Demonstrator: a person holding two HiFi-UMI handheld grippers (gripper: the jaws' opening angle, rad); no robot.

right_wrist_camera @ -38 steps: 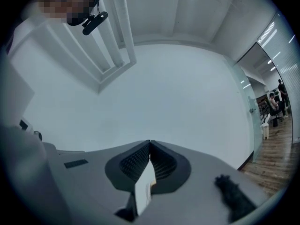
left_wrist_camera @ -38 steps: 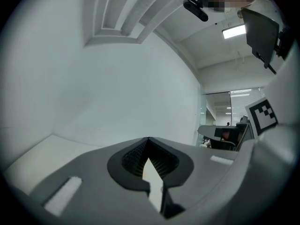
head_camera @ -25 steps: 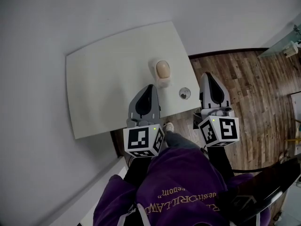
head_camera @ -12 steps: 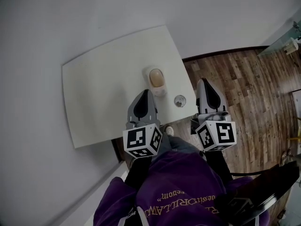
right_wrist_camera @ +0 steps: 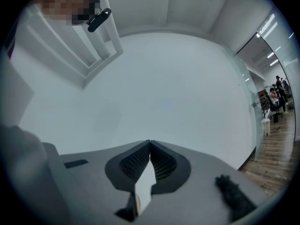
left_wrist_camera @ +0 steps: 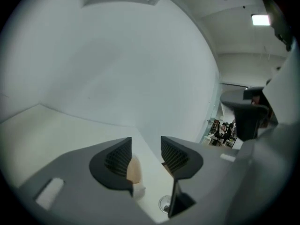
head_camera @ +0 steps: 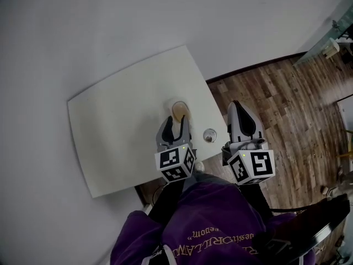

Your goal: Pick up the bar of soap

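Observation:
The tan oval bar of soap [head_camera: 179, 111] lies on a small white dish [head_camera: 172, 105] near the right edge of the white table [head_camera: 110, 131]. My left gripper [head_camera: 176, 120] is just in front of it. Its jaws are opening, and its tips reach the soap's near end without pressing on it. In the left gripper view the soap [left_wrist_camera: 134, 169] shows low in the gap, partly hidden behind the left jaw of that gripper [left_wrist_camera: 146, 149]. My right gripper [head_camera: 238, 105] hovers off the table's right edge, over the wooden floor. It is shut and empty [right_wrist_camera: 150, 144].
A small round glass or metal object [head_camera: 209, 135] sits on the table's near right corner, between the two grippers, and shows in the left gripper view too [left_wrist_camera: 165, 203]. A grey wall stands behind the table. Wooden floor [head_camera: 298, 93] lies to the right.
My left gripper has moved forward up to the soap and its jaws have parted from shut. The right gripper has stayed shut beside the table.

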